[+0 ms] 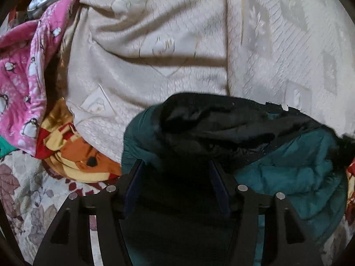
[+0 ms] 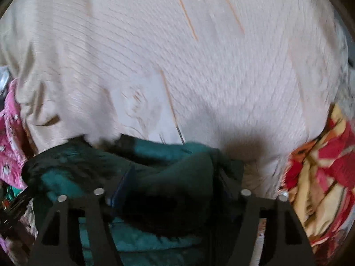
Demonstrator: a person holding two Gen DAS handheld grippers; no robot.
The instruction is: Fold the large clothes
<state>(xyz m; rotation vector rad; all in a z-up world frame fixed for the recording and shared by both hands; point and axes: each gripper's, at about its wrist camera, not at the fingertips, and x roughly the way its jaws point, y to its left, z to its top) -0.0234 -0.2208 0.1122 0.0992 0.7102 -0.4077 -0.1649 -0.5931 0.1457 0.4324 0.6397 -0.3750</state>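
Fingers [image 1: 134, 177] of the left gripper [image 1: 176, 166] part way open, with dark cloth lying between them. No clear pinch on it. Fingers [image 2: 224, 177] of the right gripper [image 2: 175, 173] spread wide, a soft green fold between them, loose too as far as can be seen.

Puffy teal jacket with a black lining [image 1: 299, 173] right under and just ahead of both grippers, bunched in a heap, not flat. Lies on top of the big cream blanket with a raised pattern [image 1: 155, 44]. Long way of the heap runs side to side across both views. In the left view, more teal off to the right side of the fingers, black lining [image 1: 221, 122] on top at the far edge. In the right view, black fuzzy part off to the left, teal below [image 2: 137, 241]. Both hands about as near; neither clearly nearer.

Next grab probably needs an edge or a corner, and none shows plainly.

Pink cloth with penguins [image 1: 26, 77] and red, yellow and orange cloth [image 1: 73, 150] beside the blanket, flowery quilt [image 1: 26, 199] low at the left.

Hard to make out: sleeves, zip, hem. Near part of the jacket hidden in shadow behind the fingers. Right view blurry. Cannot tell front from back.
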